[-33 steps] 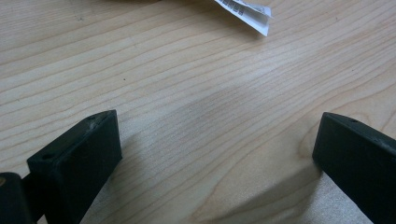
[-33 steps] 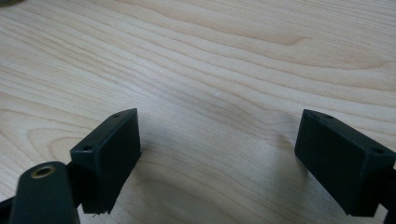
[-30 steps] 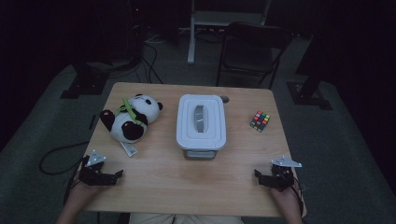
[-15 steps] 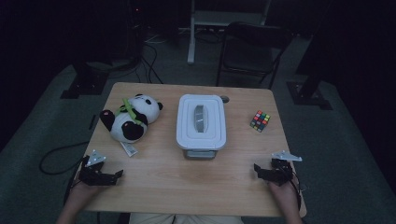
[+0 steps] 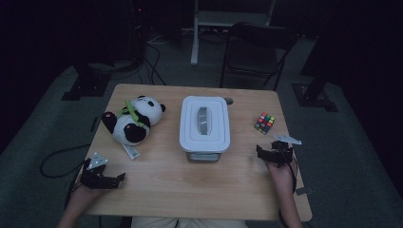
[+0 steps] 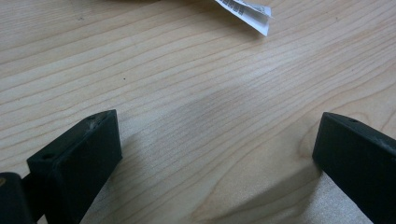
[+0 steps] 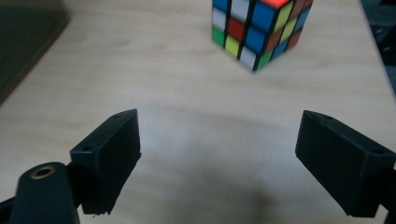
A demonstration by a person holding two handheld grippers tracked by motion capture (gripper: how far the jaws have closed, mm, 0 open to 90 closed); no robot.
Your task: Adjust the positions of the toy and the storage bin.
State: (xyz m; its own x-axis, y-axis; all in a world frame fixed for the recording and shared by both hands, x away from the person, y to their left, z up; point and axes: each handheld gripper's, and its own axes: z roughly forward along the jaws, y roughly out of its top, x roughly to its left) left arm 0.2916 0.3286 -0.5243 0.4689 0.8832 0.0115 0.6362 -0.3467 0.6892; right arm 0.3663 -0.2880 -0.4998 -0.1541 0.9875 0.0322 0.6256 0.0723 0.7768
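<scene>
We see the right gripper [image 5: 269,153] with jaws spread, just near of the puzzle cube [image 7: 259,31] at the counter's [image 5: 190,190] right. The left gripper [image 5: 105,179], jaws also spread, seems to rest at the near left edge.

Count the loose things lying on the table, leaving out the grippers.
3: a panda toy at the far left, a white lidded box in the middle, a puzzle cube at the far right. The box may hide more inside.

Puzzle cube [image 7: 259,30] top cut off by the right gripper view's upper edge
</scene>
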